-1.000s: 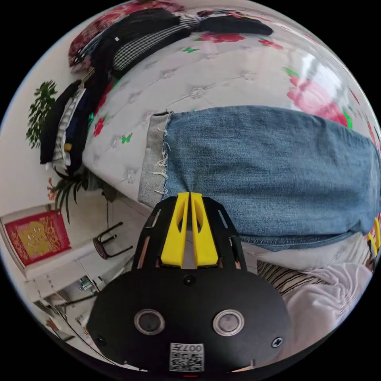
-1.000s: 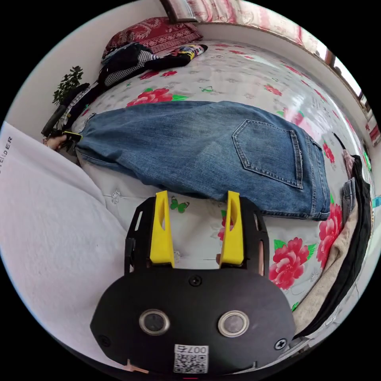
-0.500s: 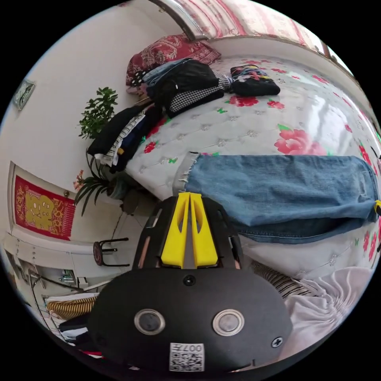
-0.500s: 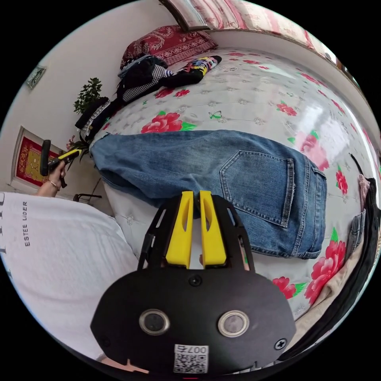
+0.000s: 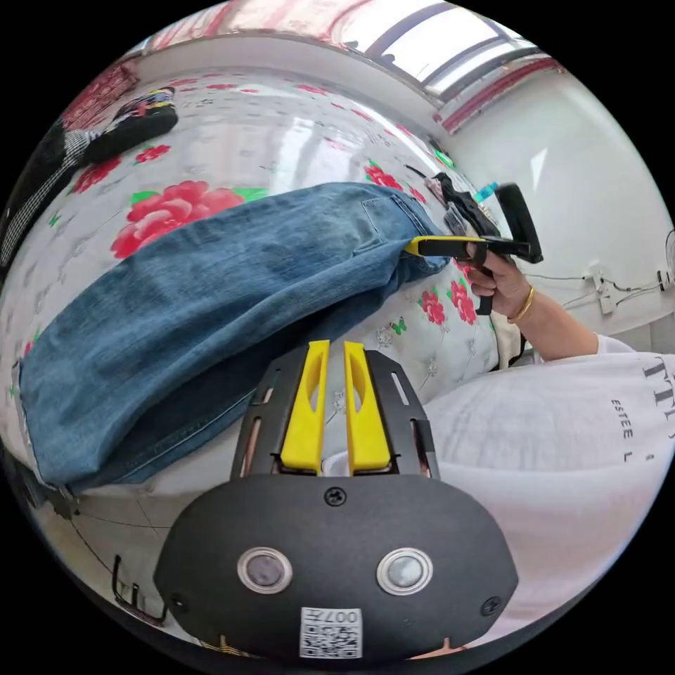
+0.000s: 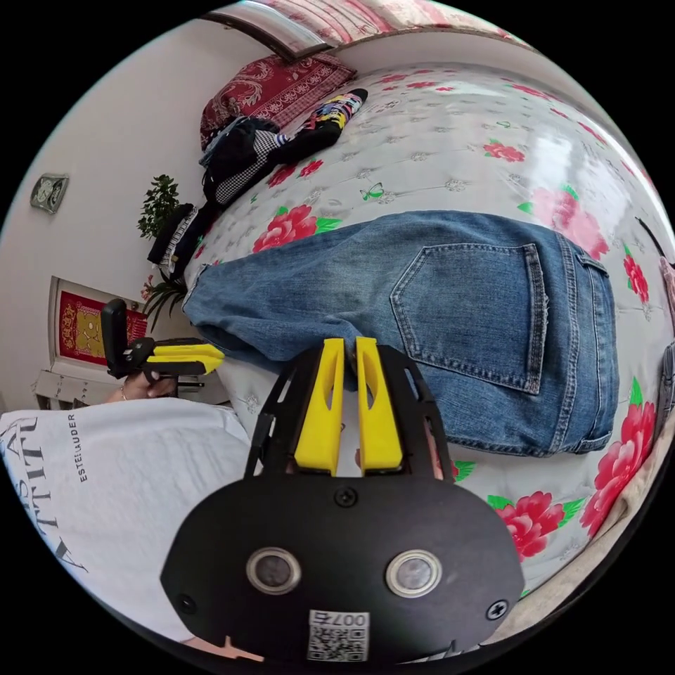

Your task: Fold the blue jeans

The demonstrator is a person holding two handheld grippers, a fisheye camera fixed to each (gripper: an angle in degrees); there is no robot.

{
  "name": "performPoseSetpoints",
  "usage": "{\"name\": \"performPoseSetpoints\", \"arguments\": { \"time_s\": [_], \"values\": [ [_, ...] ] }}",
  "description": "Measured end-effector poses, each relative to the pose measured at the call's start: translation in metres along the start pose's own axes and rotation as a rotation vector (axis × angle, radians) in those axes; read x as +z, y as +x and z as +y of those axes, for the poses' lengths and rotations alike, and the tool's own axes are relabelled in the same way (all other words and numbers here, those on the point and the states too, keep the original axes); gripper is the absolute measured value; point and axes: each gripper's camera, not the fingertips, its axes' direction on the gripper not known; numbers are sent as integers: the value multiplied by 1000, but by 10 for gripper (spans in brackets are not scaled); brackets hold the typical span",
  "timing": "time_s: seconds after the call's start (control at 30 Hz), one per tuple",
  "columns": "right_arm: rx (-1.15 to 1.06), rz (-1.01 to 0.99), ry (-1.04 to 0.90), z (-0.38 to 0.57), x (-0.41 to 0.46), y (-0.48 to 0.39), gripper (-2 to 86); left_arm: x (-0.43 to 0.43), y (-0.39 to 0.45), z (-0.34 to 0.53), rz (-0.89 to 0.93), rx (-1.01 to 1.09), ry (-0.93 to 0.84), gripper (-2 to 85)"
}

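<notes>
Jeans (image 6: 422,309), blue denim, lie flat and lengthwise on the flowered bedspread (image 6: 450,126) of a bed, doubled leg on leg, with one back pocket (image 6: 471,313) facing up. In the right gripper view the waistband lies toward the right side and the leg ends toward the left, near the bed's edge. In the left gripper view the same jeans (image 5: 211,295) run from the hem at lower left to the waist at upper right.

Left tongs (image 5: 328,348): yellow jaws drawn close together with a narrow slit between them, nothing gripped; they hover above the near edge of the bed, just beside the long edge of the denim. In the right gripper view these left tongs (image 6: 211,355) show in a hand beside the hem end, off the cloth.

Right tongs (image 6: 344,344): jaws likewise nearly closed on nothing, their tips over the near edge of the jeans below the thigh; contact with the cloth cannot be told. In the left gripper view the right tongs (image 5: 415,246) are held in a hand (image 5: 503,285) with a bangle at the wrist, the yellow tip at the waist end of the jeans.

Person in a white printed shirt (image 5: 555,450) stands at the bedside. Heap of dark clothes (image 6: 246,155) and a red patterned pillow (image 6: 274,81) lie at the far end of the bed; a potted plant (image 6: 158,204) stands against the wall.
</notes>
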Motion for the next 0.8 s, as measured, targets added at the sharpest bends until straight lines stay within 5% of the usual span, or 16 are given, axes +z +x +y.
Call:
{"name": "performPoseSetpoints", "arguments": {
  "time_s": [0.37,0.8],
  "values": [
    [12,-24,5,8,-2,30,4,58,-21,-66,-2,87,-206,116],
    [-55,-86,-29,33,-9,52,9,85,-62,-115,177,3,-226,112]
  ]
}}
